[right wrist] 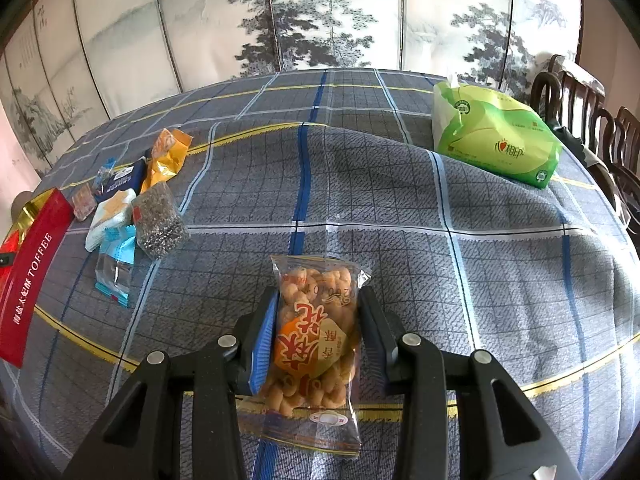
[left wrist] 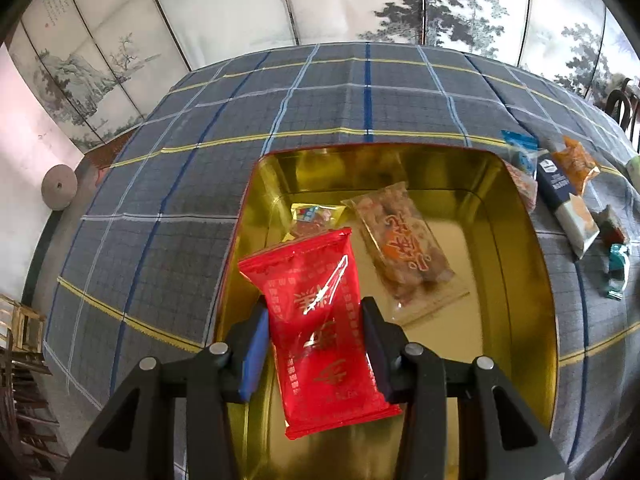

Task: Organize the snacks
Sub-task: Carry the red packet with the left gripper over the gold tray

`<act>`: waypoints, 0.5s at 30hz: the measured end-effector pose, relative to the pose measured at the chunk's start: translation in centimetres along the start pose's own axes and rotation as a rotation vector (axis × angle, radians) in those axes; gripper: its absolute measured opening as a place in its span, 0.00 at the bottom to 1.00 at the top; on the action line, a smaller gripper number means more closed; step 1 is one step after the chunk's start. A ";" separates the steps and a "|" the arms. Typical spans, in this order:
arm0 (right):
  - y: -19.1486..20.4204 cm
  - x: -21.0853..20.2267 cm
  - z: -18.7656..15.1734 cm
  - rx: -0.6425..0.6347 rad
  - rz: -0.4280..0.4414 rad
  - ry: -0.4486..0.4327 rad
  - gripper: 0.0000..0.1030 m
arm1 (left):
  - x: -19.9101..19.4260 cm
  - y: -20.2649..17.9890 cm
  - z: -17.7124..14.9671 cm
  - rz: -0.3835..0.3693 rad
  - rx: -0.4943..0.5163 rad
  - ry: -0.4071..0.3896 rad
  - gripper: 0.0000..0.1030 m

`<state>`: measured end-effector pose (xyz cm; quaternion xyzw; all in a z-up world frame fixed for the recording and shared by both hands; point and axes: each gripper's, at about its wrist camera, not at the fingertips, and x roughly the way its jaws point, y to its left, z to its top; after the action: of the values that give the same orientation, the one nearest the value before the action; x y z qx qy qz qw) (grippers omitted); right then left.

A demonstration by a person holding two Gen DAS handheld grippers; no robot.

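Observation:
My left gripper (left wrist: 314, 316) is shut on a red snack packet (left wrist: 320, 328) and holds it over the near left part of an open gold tin (left wrist: 516, 216). In the tin lie a clear packet of brown twists (left wrist: 408, 252) and a small gold packet (left wrist: 316, 216). My right gripper (right wrist: 318, 312) is shut on a clear packet of orange fried twists (right wrist: 316, 340) just above the checked tablecloth (right wrist: 400, 184). The tin's red side marked TOFFEE (right wrist: 28, 276) shows at the far left of the right wrist view.
Several loose snack packets (right wrist: 132, 204) lie on the cloth right of the tin, also in the left wrist view (left wrist: 568, 188). A green tissue pack (right wrist: 496, 136) stands at the back right. Dark wooden chairs (right wrist: 592, 120) line the right edge. A painted folding screen (right wrist: 320, 12) stands behind.

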<state>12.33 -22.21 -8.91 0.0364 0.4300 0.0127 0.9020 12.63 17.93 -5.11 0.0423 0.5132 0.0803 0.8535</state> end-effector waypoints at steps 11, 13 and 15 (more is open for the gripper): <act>-1.0 -0.2 0.0 -0.015 -0.017 0.003 0.36 | 1.5 0.1 0.7 -0.001 0.007 0.016 0.43; -0.6 -0.1 0.0 -0.015 -0.017 0.003 0.36 | 1.6 0.1 0.8 -0.011 0.008 0.023 0.43; -0.4 0.0 0.0 -0.016 -0.018 0.003 0.36 | 1.7 0.2 0.9 -0.006 0.010 0.028 0.43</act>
<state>12.32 -22.65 -8.90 0.0255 0.4317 0.0080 0.9016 14.18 18.41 -6.10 0.0439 0.5254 0.0759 0.8463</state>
